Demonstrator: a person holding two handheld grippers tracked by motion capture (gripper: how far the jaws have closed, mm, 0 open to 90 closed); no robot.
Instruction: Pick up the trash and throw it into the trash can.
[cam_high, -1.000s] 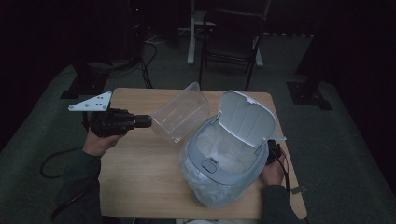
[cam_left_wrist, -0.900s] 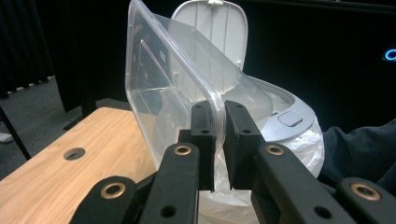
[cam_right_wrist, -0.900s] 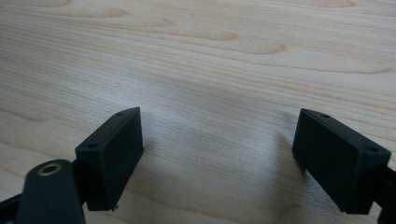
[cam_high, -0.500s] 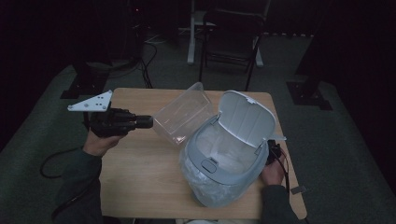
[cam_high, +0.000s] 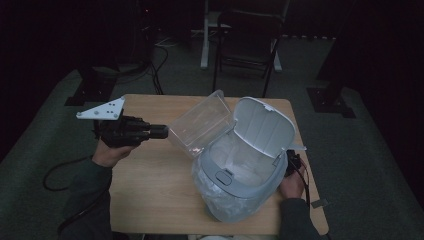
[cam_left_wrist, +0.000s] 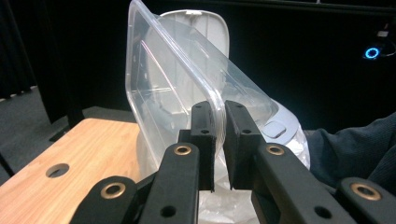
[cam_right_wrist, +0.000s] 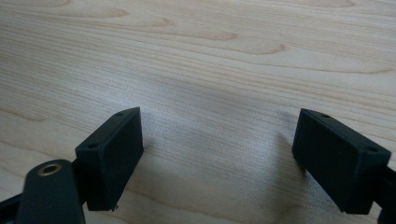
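Observation:
A clear plastic container (cam_high: 202, 125) hangs tilted above the table, its mouth turned toward the open grey bin (cam_high: 240, 170). My left gripper (cam_high: 165, 132) is shut on the container's rim (cam_left_wrist: 218, 116), which sits pinched between the black pads (cam_left_wrist: 204, 140). The bin has a plastic liner, and its lid (cam_high: 265, 125) stands up. Behind the bin's right side, low by the table, is my right gripper (cam_high: 292, 164). In the right gripper view its jaws (cam_right_wrist: 219, 154) stand wide apart over bare wood with nothing between them.
The wooden table (cam_high: 155, 190) has bare room in front of the bin and to the left. A round cable hole (cam_left_wrist: 58, 170) sits near its corner. A chair (cam_high: 245, 45) and stand legs lie beyond the far edge. Cables trail on the floor.

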